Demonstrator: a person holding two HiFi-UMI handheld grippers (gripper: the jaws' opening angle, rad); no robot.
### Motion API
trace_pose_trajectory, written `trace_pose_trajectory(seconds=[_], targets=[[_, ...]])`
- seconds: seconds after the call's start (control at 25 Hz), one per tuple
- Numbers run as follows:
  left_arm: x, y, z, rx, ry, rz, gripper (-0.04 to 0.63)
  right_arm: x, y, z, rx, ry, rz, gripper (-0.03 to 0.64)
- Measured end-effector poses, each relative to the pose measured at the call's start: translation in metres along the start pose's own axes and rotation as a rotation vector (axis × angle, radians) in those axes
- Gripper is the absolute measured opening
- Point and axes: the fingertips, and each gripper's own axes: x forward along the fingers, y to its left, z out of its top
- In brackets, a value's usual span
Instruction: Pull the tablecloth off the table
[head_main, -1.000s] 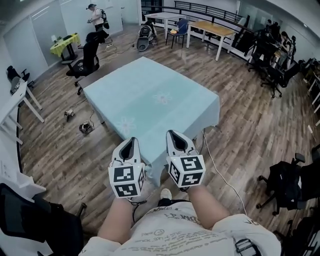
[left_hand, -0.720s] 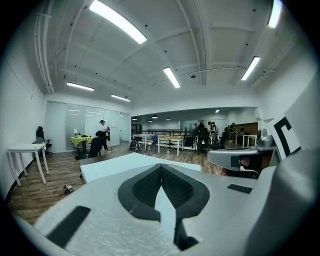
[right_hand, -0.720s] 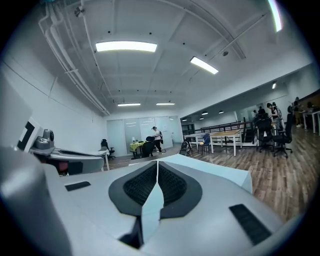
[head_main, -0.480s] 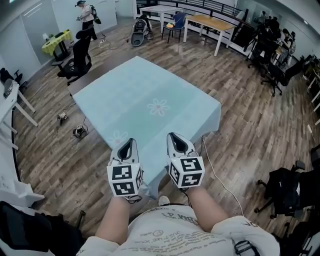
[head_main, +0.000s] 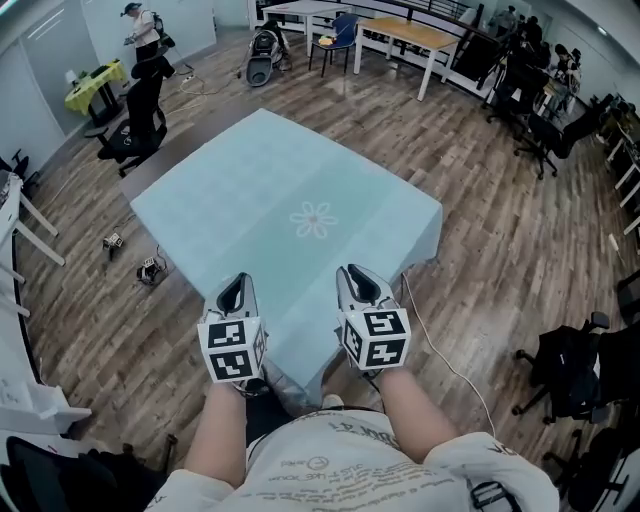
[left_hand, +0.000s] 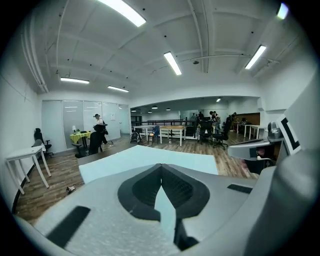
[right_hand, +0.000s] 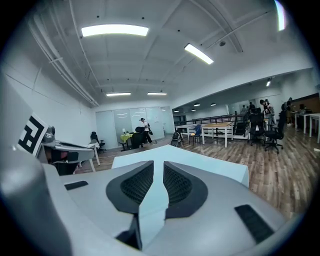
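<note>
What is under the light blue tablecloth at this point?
The tablecloth lies on a table. A dark strip of the table's top shows bare along the far left edge. The cloth hides the rest of the top, and no legs can be seen.

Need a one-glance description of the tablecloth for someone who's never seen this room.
On the wood floor, find the big square table nearest the camera. The tablecloth lies on it: pale blue with a white flower print, unlike the small yellow cloth far left.
</note>
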Motion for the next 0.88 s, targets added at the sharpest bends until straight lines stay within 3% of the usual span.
trace_pose_trajectory(seconds=[0.16,0.32,0.56,0.72,0.88], targets=[[0.047,0.044,0.002,0.025,0.027,-0.034,0.014,0.039,-0.009,-0.005,0.027,0.023,-0.082,0.074],[0.108,0.088,-0.004,0.063,0.089,-0.147,0.034,0.09,-0.021,-0.021,0.073,0.062,-0.178,0.118],[0.196,0.14,-0.047,0.14,0.243,-0.292,0.155,0.149,-0.055,-0.081,0.189,0.185,-0.304,0.187],[0.251,0.194,-0.071,0.16,0.302,-0.277,0.257,0.173,-0.078,-0.114,0.199,0.259,-0.403,0.229],[0.298,0.246,-0.103,0.178,0.379,-0.241,0.315,0.181,-0.108,-0.15,0.194,0.343,-0.501,0.261]])
